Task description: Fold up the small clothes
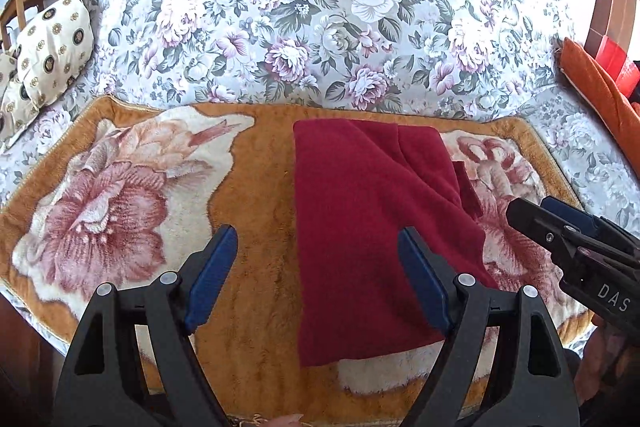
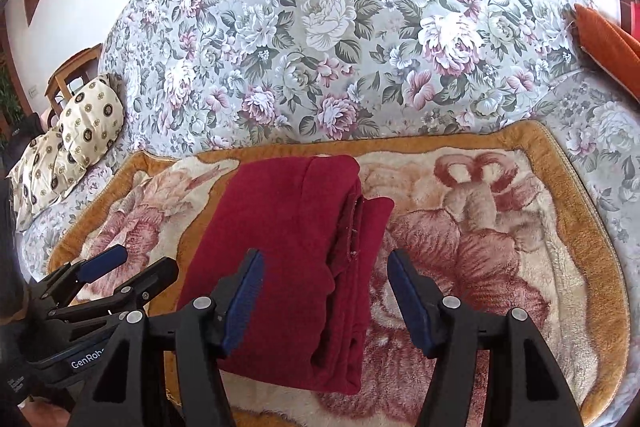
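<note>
A dark red garment [image 1: 368,227] lies folded into a long strip on the orange flowered blanket [image 1: 256,187]. In the right wrist view the red garment [image 2: 288,259] shows its stacked folded layers along its right edge. My left gripper [image 1: 318,275] hovers above the cloth's left edge, open, nothing between its blue pads. My right gripper [image 2: 324,295] hangs over the garment's right side, open and empty. Each gripper appears in the other's view: the right gripper [image 1: 532,215] at the right edge, the left gripper [image 2: 140,263] at the lower left.
The blanket lies on a sofa with a floral backrest [image 1: 320,19]. Cream patterned cushions [image 1: 48,47] lean at the left and an orange cushion [image 1: 596,91] at the right. A wooden chair [image 2: 76,67] stands beyond the sofa's left end.
</note>
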A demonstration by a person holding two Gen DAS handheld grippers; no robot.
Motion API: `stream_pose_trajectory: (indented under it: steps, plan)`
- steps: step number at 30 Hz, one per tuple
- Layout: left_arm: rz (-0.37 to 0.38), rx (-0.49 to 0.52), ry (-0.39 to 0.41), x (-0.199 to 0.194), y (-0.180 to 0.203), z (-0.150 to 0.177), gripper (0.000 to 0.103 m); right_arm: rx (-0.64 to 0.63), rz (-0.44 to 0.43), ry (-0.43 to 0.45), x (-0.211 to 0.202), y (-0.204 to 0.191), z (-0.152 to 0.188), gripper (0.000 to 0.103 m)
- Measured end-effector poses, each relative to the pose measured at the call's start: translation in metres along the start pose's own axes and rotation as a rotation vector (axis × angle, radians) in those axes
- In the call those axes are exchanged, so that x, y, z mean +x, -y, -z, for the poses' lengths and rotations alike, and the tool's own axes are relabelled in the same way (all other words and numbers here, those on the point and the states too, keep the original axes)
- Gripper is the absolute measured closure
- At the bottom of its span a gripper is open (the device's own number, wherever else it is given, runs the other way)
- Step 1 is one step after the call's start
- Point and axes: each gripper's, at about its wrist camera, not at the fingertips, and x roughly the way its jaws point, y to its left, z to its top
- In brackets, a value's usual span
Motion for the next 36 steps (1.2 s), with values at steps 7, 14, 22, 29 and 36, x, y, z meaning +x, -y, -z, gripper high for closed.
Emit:
stream_pose_trajectory:
  steps: [7,14,22,29,36]
  plan:
    - [-0.024,0.000,0.015,-0.016,0.001,0.001,0.021,-0.011,-0.017,0.006,-0.011,-0.011,0.003,0.041]
    - [-0.030,-0.008,0.025,-0.025,0.003,0.003,0.021,-0.019,-0.025,0.014,-0.019,-0.016,0.004,0.041]
    - [-0.024,-0.014,0.024,-0.029,0.004,0.004,0.021,-0.025,-0.031,0.008,-0.020,-0.020,0.007,0.041]
    - [-0.027,-0.016,0.026,-0.030,0.005,0.005,0.021,-0.029,-0.036,0.007,-0.020,-0.021,0.006,0.041]
    - [-0.021,-0.019,0.028,-0.031,0.005,0.005,0.021,-0.024,-0.038,0.005,-0.019,-0.020,0.006,0.041]
